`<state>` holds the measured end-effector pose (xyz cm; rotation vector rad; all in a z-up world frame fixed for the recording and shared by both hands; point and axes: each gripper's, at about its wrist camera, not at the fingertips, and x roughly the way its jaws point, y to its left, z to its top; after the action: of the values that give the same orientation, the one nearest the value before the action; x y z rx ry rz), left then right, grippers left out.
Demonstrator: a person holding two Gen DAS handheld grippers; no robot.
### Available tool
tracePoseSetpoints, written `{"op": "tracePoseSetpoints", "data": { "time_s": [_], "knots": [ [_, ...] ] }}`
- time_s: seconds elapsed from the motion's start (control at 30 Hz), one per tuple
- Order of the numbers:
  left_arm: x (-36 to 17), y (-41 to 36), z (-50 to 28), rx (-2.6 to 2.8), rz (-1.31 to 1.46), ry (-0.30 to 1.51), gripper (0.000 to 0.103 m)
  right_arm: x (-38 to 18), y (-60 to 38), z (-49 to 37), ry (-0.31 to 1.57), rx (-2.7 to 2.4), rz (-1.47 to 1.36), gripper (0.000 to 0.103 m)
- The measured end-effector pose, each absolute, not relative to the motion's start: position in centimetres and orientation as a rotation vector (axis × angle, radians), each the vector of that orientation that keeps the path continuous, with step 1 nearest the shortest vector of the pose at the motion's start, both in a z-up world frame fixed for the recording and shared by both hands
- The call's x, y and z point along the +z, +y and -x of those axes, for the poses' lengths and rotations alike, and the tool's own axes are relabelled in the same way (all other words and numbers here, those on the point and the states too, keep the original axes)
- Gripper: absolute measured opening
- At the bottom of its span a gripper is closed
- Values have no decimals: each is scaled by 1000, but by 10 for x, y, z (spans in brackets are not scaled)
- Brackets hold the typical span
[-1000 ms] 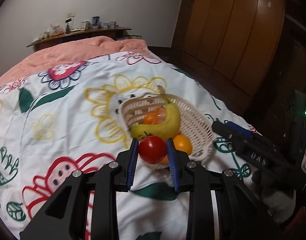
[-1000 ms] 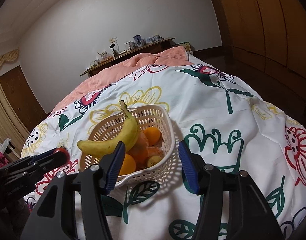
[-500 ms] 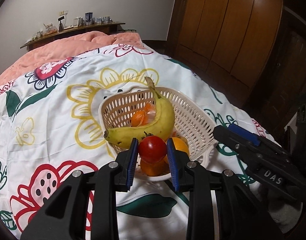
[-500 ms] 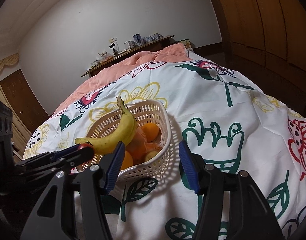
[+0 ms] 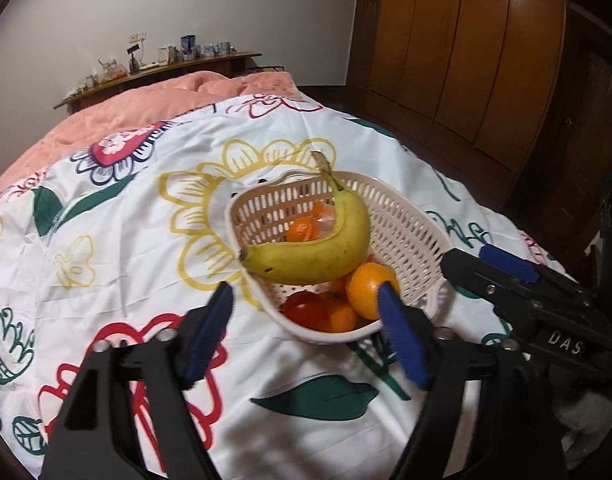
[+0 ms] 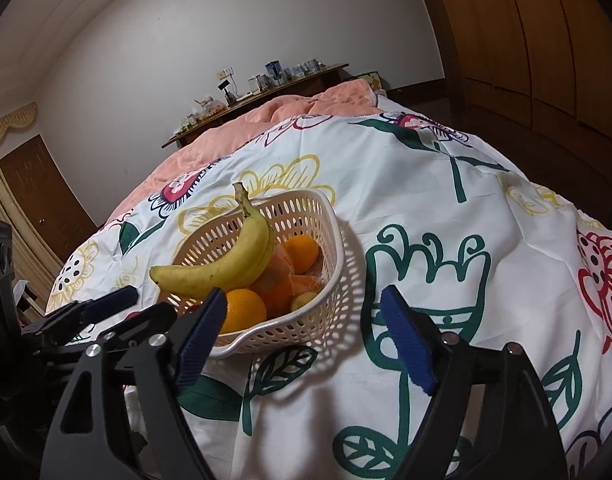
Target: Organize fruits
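the left gripper hung just above the near end of the cream basket, its jaws having just been opening; they stood wide apart with nothing pressed between them. the blue pads framed the basket's near rim. inside that near end lay a red tomato, free of the pads, beside a small orange fruit and a larger orange. a yellow banana lay curved across the top of the heap, its stem pointing up toward the far rim, and a netted cluster of small oranges sat behind it.

the right gripper was just beside the basket on the opposite side, and its jaws had also just been opening. they stood wide apart, holding nothing; in its own view one pad overlapped the basket's near rim and the other lay over the bare quilt. from this view the banana lay uppermost, and an orange sat at the near rim.

the basket rested on a white floral quilt spread over a bed, with a salmon-pink blanket at the far end. a wooden wardrobe filled the right side of the room, and a shelf with small items ran along the far wall.
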<state>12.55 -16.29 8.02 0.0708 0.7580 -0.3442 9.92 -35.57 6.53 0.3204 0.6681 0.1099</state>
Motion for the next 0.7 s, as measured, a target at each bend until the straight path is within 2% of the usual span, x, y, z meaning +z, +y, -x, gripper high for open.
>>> {"op": "tracePoseSetpoints", "data": {
  "time_s": [0.23, 0.43, 0.7],
  "knots": [
    [81, -158, -124, -279, -117, 741, 94, 62, -357, -100, 688, 79, -306, 93],
    [81, -159, -122, -230, -160, 732, 97, 62, -356, -100, 680, 52, -265, 98],
    [82, -156, -121, -204, -160, 729, 99, 63, -351, -100, 691, 26, -193, 98]
  ]
}}
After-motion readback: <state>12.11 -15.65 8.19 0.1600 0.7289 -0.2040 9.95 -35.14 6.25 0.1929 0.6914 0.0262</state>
